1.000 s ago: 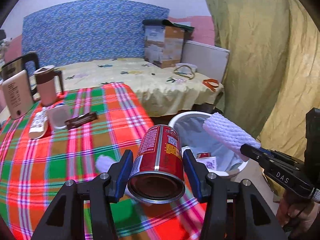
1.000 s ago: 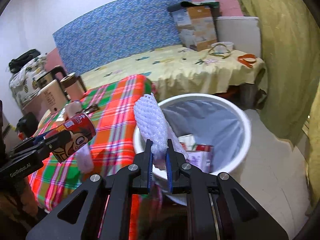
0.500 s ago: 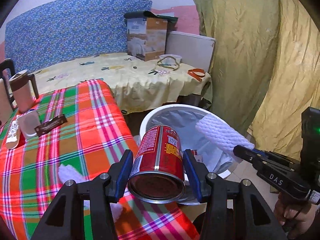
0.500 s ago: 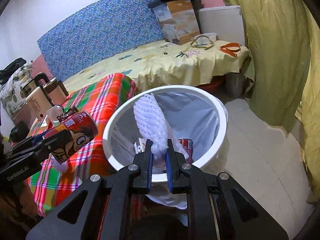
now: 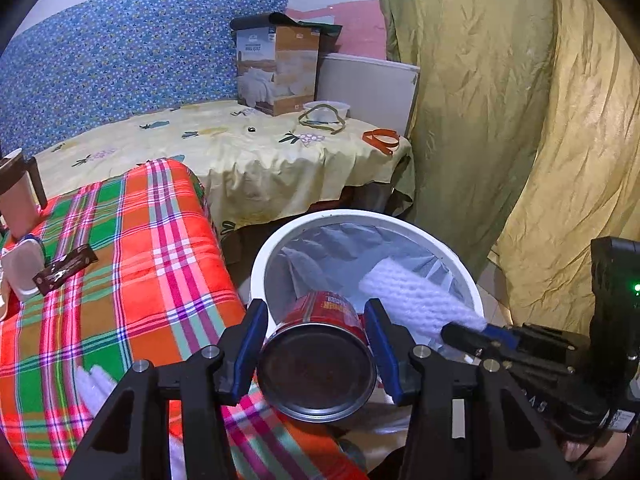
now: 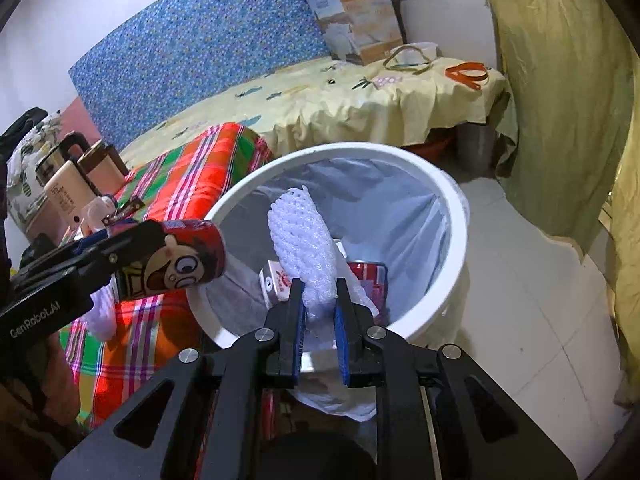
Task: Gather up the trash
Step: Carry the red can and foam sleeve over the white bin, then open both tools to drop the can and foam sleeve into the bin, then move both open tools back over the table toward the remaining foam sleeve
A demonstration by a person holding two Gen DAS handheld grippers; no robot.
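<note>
We see the left gripper (image 5: 316, 354) clamped on a red can (image 5: 318, 354), its blue pads pressed to the can's two sides. The can lies on its side, open dark end toward the camera, far end pointing at the bin (image 5: 466, 280). From the right wrist view the can (image 6: 176, 258) juts over the bin's near-left rim, its cartoon face turned our way.

The right gripper (image 6: 320, 316) has a white foam net (image 6: 302, 240) between its fingers. Its jaws have just been opening; the gap now stands wider than a pinch, and the net's lower end sits between the pads. We cannot tell whether the pads still press on it. The net stands upright over the open bin (image 6: 456, 216). In the left wrist view the net (image 5: 416, 296) reaches across the bin's right side from the right gripper (image 5: 464, 334).

The bin is white, round, lined with a grey bag. Inside it we note a red can and a small white carton (image 6: 276, 280), both partly hidden behind the net.

The bin stands on a tiled floor (image 6: 532, 320), just beside the bench with a plaid cloth (image 5: 132, 264). On that cloth: a dark wrapper (image 5: 64, 270), a white cup (image 5: 26, 266) and another scrap of white foam (image 5: 94, 384) near the left gripper. Beyond lies a bed with a yellow sheet (image 5: 240, 152), carrying a cardboard box (image 5: 278, 70). A yellow curtain (image 5: 520, 120) hangs at right.
</note>
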